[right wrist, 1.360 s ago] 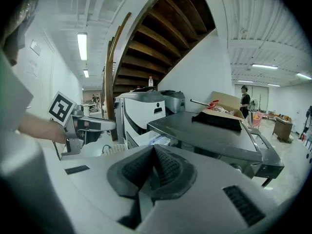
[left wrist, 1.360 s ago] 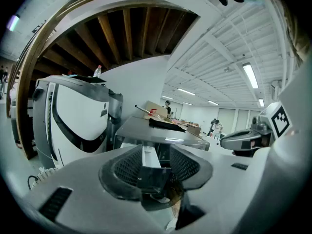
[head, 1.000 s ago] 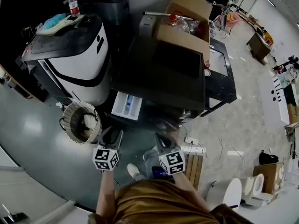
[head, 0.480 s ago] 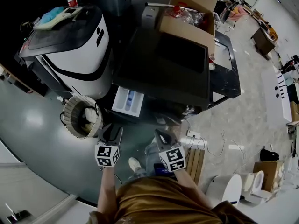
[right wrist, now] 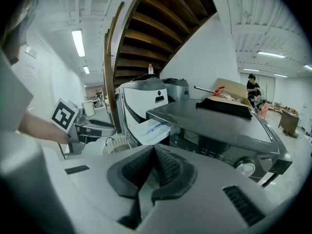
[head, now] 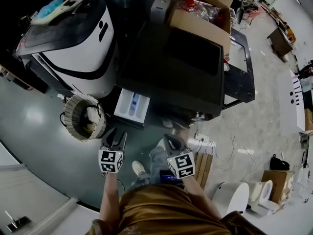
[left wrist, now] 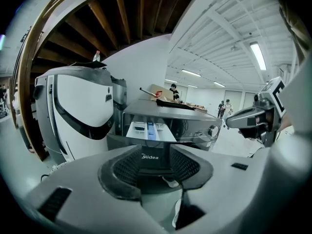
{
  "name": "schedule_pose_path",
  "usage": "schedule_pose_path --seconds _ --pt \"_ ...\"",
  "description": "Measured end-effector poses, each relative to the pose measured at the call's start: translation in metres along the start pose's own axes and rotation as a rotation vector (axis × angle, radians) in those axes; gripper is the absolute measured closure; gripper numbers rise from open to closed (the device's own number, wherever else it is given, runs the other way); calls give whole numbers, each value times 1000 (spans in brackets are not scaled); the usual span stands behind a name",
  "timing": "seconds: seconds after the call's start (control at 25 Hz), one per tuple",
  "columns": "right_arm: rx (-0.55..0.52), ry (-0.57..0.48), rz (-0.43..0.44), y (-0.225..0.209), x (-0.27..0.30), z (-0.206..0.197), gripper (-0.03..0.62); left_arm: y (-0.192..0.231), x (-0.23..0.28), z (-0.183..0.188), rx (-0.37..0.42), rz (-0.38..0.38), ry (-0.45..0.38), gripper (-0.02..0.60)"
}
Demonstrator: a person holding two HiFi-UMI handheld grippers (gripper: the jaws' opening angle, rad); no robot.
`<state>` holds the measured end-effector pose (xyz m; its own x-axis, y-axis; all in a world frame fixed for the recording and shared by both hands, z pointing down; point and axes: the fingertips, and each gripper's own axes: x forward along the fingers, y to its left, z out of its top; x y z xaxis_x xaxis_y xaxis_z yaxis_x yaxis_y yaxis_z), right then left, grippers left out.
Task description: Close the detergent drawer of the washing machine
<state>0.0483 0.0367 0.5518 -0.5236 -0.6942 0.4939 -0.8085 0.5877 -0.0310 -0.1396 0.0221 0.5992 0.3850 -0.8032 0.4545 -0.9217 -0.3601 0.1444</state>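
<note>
1. The white plastic detergent drawer (head: 131, 106) stands pulled out from the upper left of the dark grey front-loading washing machine (head: 171, 67); its compartments lie open to view; neither gripper touches it, and both are well apart from it.
2. The left gripper (head: 117, 135) is released, jaws spread with nothing between them; in the left gripper view the drawer sits straight ahead above the gap, so I judge it the better placed for the push.
3. The right gripper (head: 169, 140) is clenched, pads together on nothing; it points at the machine's front, to the right of the drawer.
4. The step in hand looks like the approach; to do it well, meet the drawer's front face flat and at its middle, then push straight along the slide; an off-centre push could skew the drawer and jam it; closed jaws would give a firmer, blunter tip than spread ones.
5. Edges: the drawer's face should end flush with the machine's front; a round woven basket (head: 80, 124) stands on the floor just left of the drawer, with a white rounded appliance (head: 73, 43) behind it; keep the left elbow off both.
6. Room: the grey floor (head: 49, 146) between grippers and machine shows nothing in the straight path; a white power strip (head: 199, 138) with cables lies to the right, near the person's feet.
</note>
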Motion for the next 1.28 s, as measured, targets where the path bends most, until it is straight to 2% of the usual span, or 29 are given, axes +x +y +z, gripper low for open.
schedule_pose_path --seconds 0.52,0.76,1.28 --pt "10 47 17 -22 18 -6 582 1 31 -2 39 -4 26 397" --pt "12 60 21 -27 23 -9 582 2 40 -6 84 -6 43 396" --pt "17 72 25 -36 34 -11 582 7 49 -2 89 -6 38 383"
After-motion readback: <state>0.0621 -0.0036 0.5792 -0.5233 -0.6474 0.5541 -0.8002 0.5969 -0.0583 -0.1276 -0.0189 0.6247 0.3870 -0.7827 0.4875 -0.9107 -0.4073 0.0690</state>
